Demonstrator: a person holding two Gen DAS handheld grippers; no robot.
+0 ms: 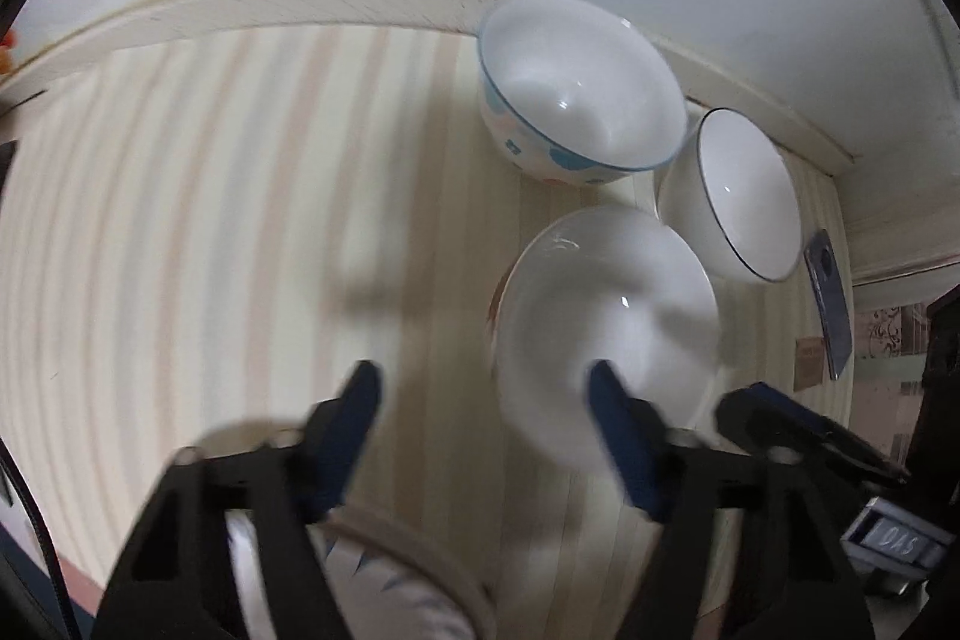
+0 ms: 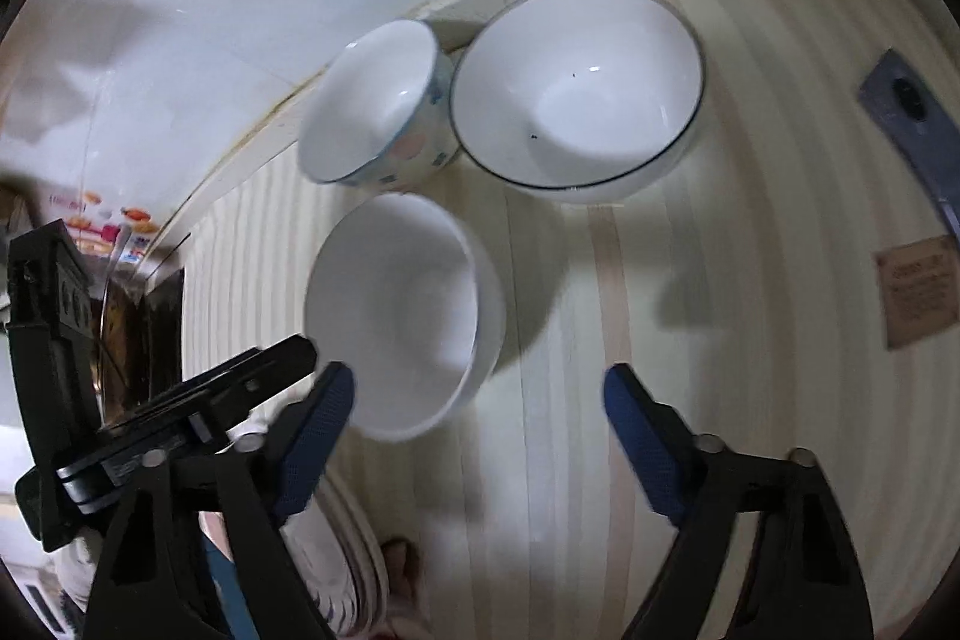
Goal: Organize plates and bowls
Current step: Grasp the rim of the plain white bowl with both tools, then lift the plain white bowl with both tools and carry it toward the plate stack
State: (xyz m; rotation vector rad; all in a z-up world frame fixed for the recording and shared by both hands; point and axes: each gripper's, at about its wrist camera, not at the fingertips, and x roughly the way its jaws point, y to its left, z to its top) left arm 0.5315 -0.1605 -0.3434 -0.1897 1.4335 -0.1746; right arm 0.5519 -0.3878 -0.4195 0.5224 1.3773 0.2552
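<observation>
Three bowls stand close together on the striped tablecloth [image 1: 180,220] near the wall. The far one has blue patterns [image 1: 579,88] [image 2: 384,100], the second is white with a dark rim [image 1: 744,196] [image 2: 576,94], and the nearest is plain white [image 1: 606,316] [image 2: 402,310]. My left gripper [image 1: 483,391] is open. Its right finger lies over the plain bowl's inside and its left finger is outside the rim. My right gripper [image 2: 480,394] is open just in front of the same bowl, and its pads do not touch it. A blurred dish with a beige rim and blue marks [image 1: 414,574] lies under the left gripper.
A dark grey phone [image 1: 831,304] [image 2: 912,124] lies at the right end of the table, with a brown card [image 2: 915,289] beside it. A white wall runs right behind the bowls. Left of the bowls, the striped cloth shows bare in the left wrist view.
</observation>
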